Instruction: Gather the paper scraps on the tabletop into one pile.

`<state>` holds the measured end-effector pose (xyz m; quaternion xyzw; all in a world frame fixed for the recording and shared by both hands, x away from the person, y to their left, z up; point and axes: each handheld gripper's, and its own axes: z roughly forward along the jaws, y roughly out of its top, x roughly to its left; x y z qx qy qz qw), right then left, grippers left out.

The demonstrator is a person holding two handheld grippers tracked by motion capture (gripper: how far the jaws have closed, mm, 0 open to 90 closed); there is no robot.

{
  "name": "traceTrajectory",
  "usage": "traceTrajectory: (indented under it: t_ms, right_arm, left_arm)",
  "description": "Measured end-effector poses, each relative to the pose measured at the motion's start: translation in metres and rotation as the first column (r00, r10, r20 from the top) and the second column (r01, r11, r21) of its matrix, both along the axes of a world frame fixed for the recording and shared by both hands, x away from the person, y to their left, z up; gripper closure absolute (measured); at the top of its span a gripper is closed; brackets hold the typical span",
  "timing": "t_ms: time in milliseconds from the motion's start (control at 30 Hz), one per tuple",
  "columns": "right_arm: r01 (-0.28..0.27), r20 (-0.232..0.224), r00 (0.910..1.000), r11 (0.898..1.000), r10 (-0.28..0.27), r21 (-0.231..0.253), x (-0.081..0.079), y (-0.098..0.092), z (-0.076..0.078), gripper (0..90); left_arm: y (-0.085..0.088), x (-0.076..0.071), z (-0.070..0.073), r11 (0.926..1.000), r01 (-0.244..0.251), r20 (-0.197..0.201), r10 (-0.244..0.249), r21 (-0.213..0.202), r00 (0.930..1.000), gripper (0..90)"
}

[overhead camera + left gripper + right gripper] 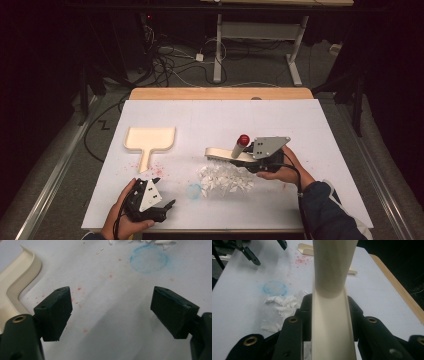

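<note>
A person's right gripper (250, 159) clamps its fingers on the handle of a cream hand brush (227, 153), holding it just above the white surface (310, 130) with the bristle end pointing toward the middle; in the right gripper view the handle (332, 325) runs straight up between the two fingers, gripped on both sides. Directly beneath and in front of the brush lies a heap of torn white paper scraps (225, 179), with a faint blue ring (194, 190) marked on the surface just to its left. The left gripper (159, 200) rests near the front edge of the surface, its fingers (53, 312) spread wide with nothing between them. A cream dustpan (149, 140) lies flat to the left of centre, well apart from the scraps, its handle pointing toward the front edge and red specks (156, 166) scattered beside it. Bare white surface stretches open behind the dustpan and brush to the wooden back edge (220, 93), and along the right side.
</note>
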<state>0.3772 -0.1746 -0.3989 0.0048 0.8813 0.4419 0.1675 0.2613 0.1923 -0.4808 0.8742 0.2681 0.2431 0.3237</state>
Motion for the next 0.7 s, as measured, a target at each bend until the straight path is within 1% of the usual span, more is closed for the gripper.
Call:
traceTrajectory:
  t_ms: [33, 67, 100, 133, 167, 200, 233, 267, 300, 333, 367, 433, 500, 533, 567, 600, 633, 700]
  right_arm:
    - [0.018, 0.002, 0.9998, 1.0, -0.018, -0.002, -0.001, -0.003, 0.001, 68.1]
    - [0.083, 0.005, 0.9965, 0.997, -0.083, -0.002, -0.005, -0.01, 0.005, 68.0]
    - [0.127, -0.002, 0.9919, 0.992, -0.127, 0.005, -0.007, -0.013, 0.007, 68.1]
    - [0.127, -0.002, 0.9919, 0.992, -0.127, 0.005, -0.007, -0.013, 0.007, 68.1]
    - [0.174, -0.012, 0.9847, 0.985, -0.174, 0.006, -0.009, -0.017, 0.009, 68.1]
    - [0.209, -0.024, 0.9777, 0.978, -0.208, 0.009, -0.014, -0.021, 0.011, 68.0]
    - [0.236, -0.028, 0.9715, 0.972, -0.235, 0.006, -0.018, -0.024, 0.012, 68.1]
    - [0.266, -0.019, 0.9639, 0.964, -0.266, -0.006, -0.022, -0.026, 0.013, 68.1]
    - [0.279, -0.012, 0.9602, 0.96, -0.279, -0.024, -0.026, -0.028, 0.014, 68.1]
    - [0.295, -0.008, 0.9552, 0.955, -0.296, -0.033, -0.031, -0.03, 0.014, 68.1]
    - [0.319, -0.006, 0.9476, 0.947, -0.319, -0.036, -0.035, -0.032, 0.014, 68.2]
    - [0.343, -0.011, 0.9389, 0.938, -0.344, -0.044, -0.04, -0.037, 0.013, 68.1]
    - [0.408, -0.014, 0.9126, 0.912, -0.409, -0.037, -0.045, -0.044, 0.012, 68.1]
    - [0.425, -0.019, 0.9045, 0.904, -0.426, -0.038, -0.046, -0.047, 0.011, 68.1]
    - [0.455, -0.019, 0.8899, 0.89, -0.456, -0.033, -0.049, -0.051, 0.009, 68.1]
    - [0.488, -0.016, 0.8726, 0.873, -0.488, -0.03, -0.051, -0.055, 0.007, 68.1]
    - [0.512, -0.018, 0.8584, 0.858, -0.513, -0.03, -0.053, -0.058, 0.005, 68.1]
    - [0.562, -0.009, 0.8269, 0.827, -0.562, -0.023, -0.057, -0.065, 0.001, 68.1]
  left_arm:
    - [0.0, 0.0, 0.0, 1.0, 0.0, 0.001, 0.0, 0.001, 1.0, 16.8]
    - [0.0, -0.001, 0.0, 1.0, 0.0, 0.001, 0.0, -0.001, 1.0, 16.8]
    - [0.0, -0.001, 0.001, 1.0, 0.0, 0.005, 0.0, -0.002, 1.0, 16.8]
    - [0.0, -0.001, 0.001, 1.0, 0.0, 0.008, 0.0, 0.001, 1.0, 16.8]
    - [0.0, -0.002, 0.001, 1.0, 0.0, 0.009, 0.0, -0.001, 1.0, 16.8]
    - [0.001, -0.002, 0.002, 1.0, 0.002, 0.009, -0.002, 0.001, 1.0, 16.8]
    - [0.001, -0.002, 0.002, 1.0, 0.002, 0.009, -0.002, 0.002, 1.0, 16.8]
    - [0.001, -0.002, 0.002, 1.0, 0.002, 0.01, -0.002, 0.001, 1.0, 16.8]
    - [0.001, -0.002, 0.002, 1.0, 0.002, 0.011, -0.002, -0.001, 0.9999, 16.8]
    - [0.002, -0.002, 0.002, 1.0, 0.002, 0.012, -0.002, 0.0, 0.9999, 16.8]
    - [0.002, -0.003, 0.002, 1.0, 0.002, 0.013, -0.002, -0.002, 0.9999, 16.8]
    - [0.001, -0.003, 0.002, 1.0, 0.003, 0.015, -0.003, -0.004, 0.9999, 16.8]
    - [0.0, -0.003, 0.003, 1.0, 0.006, 0.017, -0.006, 0.003, 0.9998, 16.8]
    - [0.0, -0.003, 0.002, 1.0, 0.007, 0.018, -0.007, 0.004, 0.9998, 16.8]
    - [0.0, -0.003, 0.002, 1.0, 0.007, 0.017, -0.007, 0.002, 0.9998, 16.8]
    - [0.0, -0.003, 0.002, 1.0, 0.008, 0.017, -0.008, 0.003, 0.9998, 16.8]
    - [0.0, -0.003, 0.002, 1.0, 0.008, 0.018, -0.008, 0.003, 0.9998, 16.8]
    - [-0.001, -0.003, 0.003, 1.0, 0.009, 0.017, -0.009, 0.002, 0.9998, 16.8]
